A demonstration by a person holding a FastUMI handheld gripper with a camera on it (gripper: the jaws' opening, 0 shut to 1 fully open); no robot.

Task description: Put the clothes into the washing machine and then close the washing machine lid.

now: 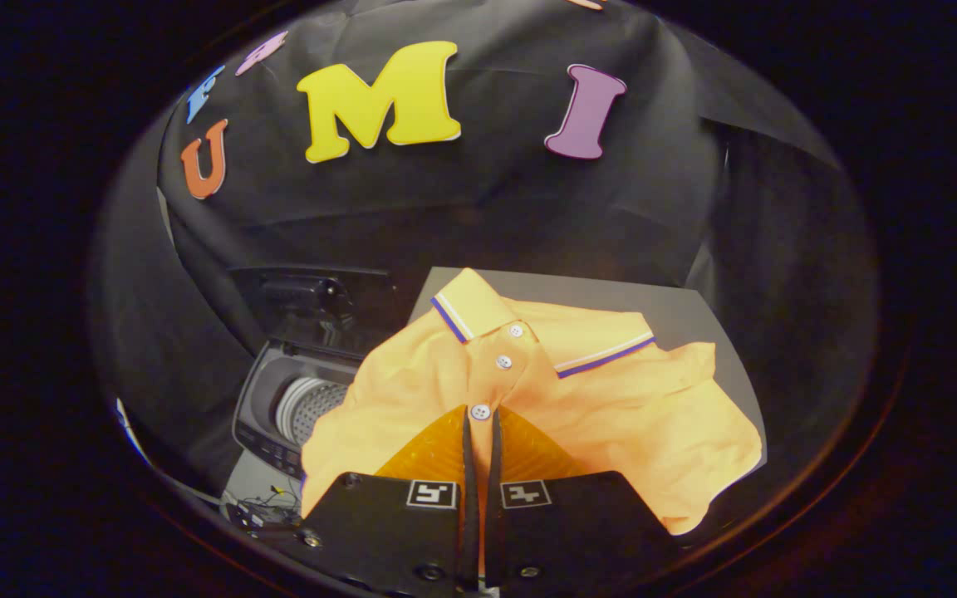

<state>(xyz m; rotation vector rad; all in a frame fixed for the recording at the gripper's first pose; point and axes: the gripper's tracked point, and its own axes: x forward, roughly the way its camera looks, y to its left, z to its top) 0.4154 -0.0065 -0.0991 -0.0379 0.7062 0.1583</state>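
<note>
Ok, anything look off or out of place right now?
Nothing stands out. The gripper is shut on the orange polo shirt, pinching its button placket. The washing machine beside it has its lid up and drum exposed.

A grey counter (678,311) sits right of centre in the frame, its bare top showing along the far edge and right side. An orange polo shirt (611,407) lies crumpled directly on it, covering most of the surface, collar toward the far edge and its left part hanging past the counter's left edge.
</note>
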